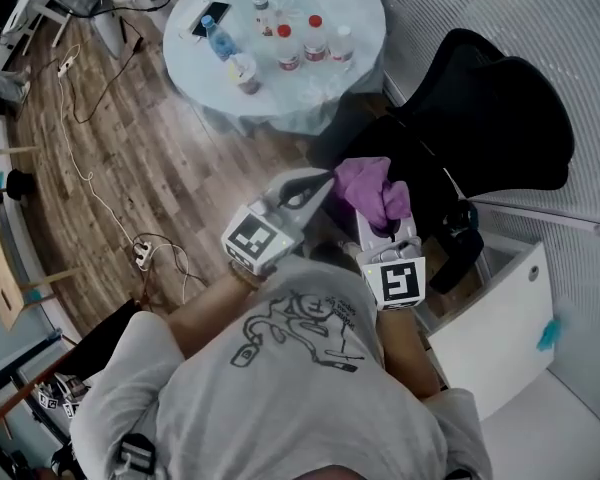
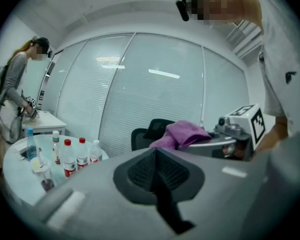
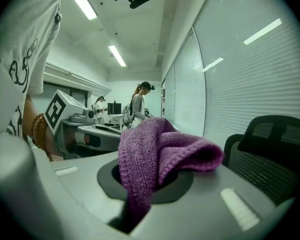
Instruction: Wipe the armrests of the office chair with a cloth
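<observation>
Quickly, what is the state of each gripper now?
Left gripper: shut, nothing between its jaws.
Right gripper: shut on the purple cloth.

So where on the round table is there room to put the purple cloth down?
Bare spots on the round pale-covered table: the side nearest the black office chair, past the row of small bottles, and the strip along the table's near edge. Crowded: the left part, with the dark phone, blue-labelled bottle and cup.
</observation>
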Motion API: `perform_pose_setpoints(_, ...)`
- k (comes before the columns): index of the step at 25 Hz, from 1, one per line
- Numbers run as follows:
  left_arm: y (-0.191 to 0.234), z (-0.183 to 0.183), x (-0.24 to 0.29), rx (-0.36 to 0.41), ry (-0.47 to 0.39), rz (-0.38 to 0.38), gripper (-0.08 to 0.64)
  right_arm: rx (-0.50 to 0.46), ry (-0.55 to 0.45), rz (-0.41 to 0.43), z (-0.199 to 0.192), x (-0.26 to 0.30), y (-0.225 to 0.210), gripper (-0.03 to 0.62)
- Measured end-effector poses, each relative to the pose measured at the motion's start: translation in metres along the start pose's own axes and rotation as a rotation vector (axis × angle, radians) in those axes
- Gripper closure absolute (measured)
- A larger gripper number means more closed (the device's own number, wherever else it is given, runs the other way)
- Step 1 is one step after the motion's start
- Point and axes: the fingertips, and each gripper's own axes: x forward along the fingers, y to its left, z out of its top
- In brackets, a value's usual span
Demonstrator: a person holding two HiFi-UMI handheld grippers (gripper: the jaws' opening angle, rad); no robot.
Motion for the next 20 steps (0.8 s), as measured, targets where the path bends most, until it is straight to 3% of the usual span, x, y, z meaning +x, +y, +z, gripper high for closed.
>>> perform_pose_setpoints(9, 0.049, -0.006, -0.012, -0.023, 0.016, 0.036, 0.56, -0.004, 0.035, 0.027, -0.005, 0.046, 0.007, 0.557)
perform_pose_setpoints(20, 0.083, -0.032, 0.014, -0.014, 0.053, 0.001, 0.56, -0.002, 0.082, 0.03, -0.038, 0.083, -0.013, 0.557)
